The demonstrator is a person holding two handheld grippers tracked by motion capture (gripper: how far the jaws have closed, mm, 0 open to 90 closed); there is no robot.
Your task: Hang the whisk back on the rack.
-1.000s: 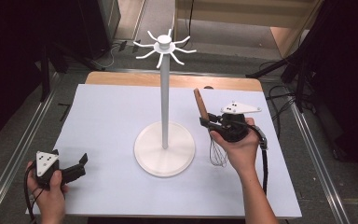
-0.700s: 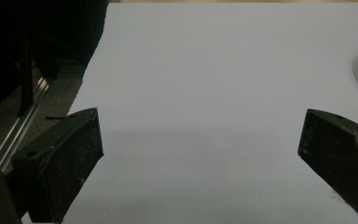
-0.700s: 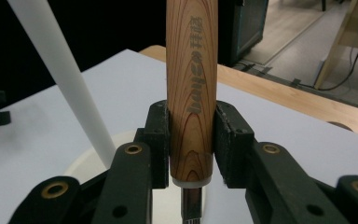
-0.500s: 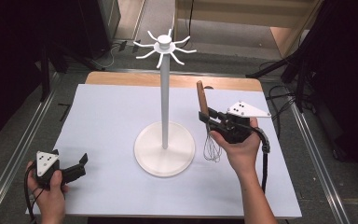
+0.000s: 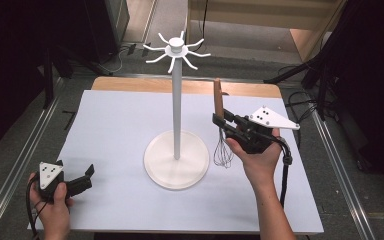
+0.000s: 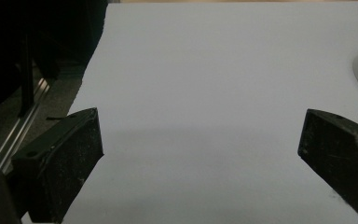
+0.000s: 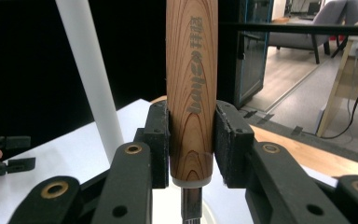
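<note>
Right gripper pinches a whisk upright beside a hook stand.
Left gripper rests spread (idle); the whisk's hanging loop, probably hidden, may miss a hook.

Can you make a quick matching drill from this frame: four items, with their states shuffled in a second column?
Column 1
1. whisk
2. white stand
3. left gripper
4. right gripper

Column 2
A. open, nothing between its jaws, low at the near left of the table
B. held upright by its wooden handle, wire end down
C. shut on a wooden handle
D. stands mid-table on a round base, hooks at the top bare

Pairs: 1-B, 2-D, 3-A, 4-C
</note>
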